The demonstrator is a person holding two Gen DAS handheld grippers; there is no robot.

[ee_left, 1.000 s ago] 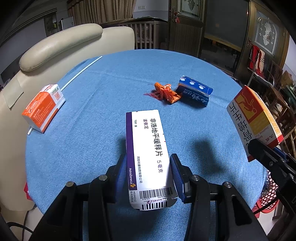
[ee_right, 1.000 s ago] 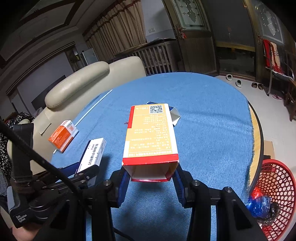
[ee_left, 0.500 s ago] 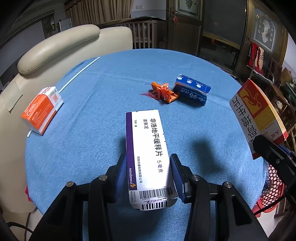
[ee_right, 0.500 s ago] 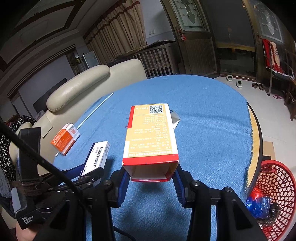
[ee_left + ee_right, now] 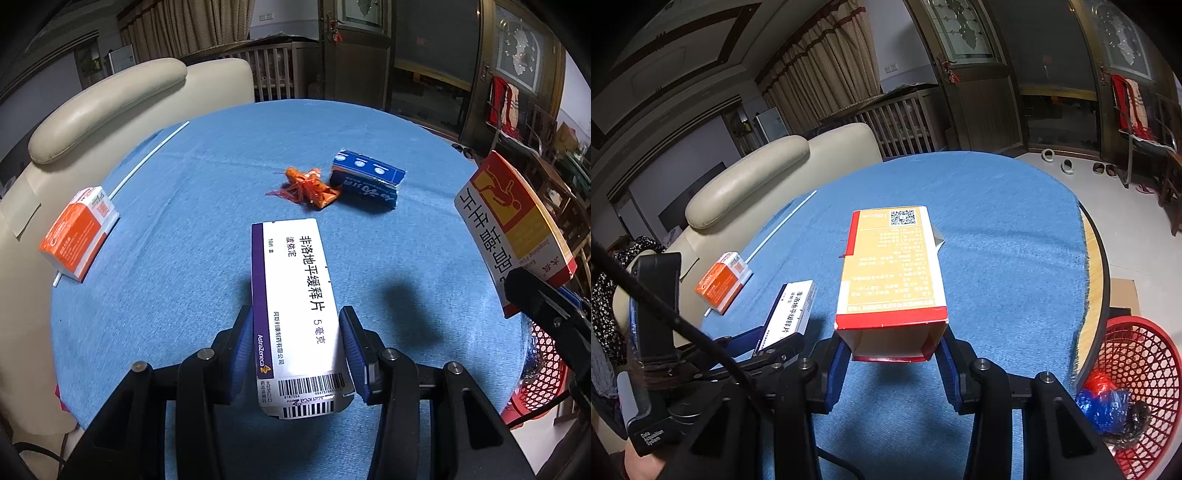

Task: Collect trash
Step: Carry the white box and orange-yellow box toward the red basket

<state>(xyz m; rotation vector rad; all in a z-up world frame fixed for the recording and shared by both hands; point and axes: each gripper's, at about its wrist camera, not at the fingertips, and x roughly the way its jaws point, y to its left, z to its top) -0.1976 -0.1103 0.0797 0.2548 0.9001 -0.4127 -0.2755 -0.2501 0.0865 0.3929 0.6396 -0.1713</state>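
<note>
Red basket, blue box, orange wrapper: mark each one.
red basket (image 5: 1137, 354): right wrist view, inner mesh wall.
blue box (image 5: 365, 181): left wrist view, its long side face.
orange wrapper (image 5: 308, 186): left wrist view, middle of the crumpled body.

Wrapper (image 5: 308, 186) on table (image 5: 207, 206), touching box (image 5: 365, 182) apparently, basket (image 5: 1137, 384) beside table

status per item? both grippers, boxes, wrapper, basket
left gripper: shut on white box, lifted off the table
right gripper: shut on yellow box, near end flap open
orange box: lying on blue tablecloth, untouched
blue box: lying on the cloth
orange wrapper: crumpled, beside the blue box
red basket: on the floor, holding some trash
</note>
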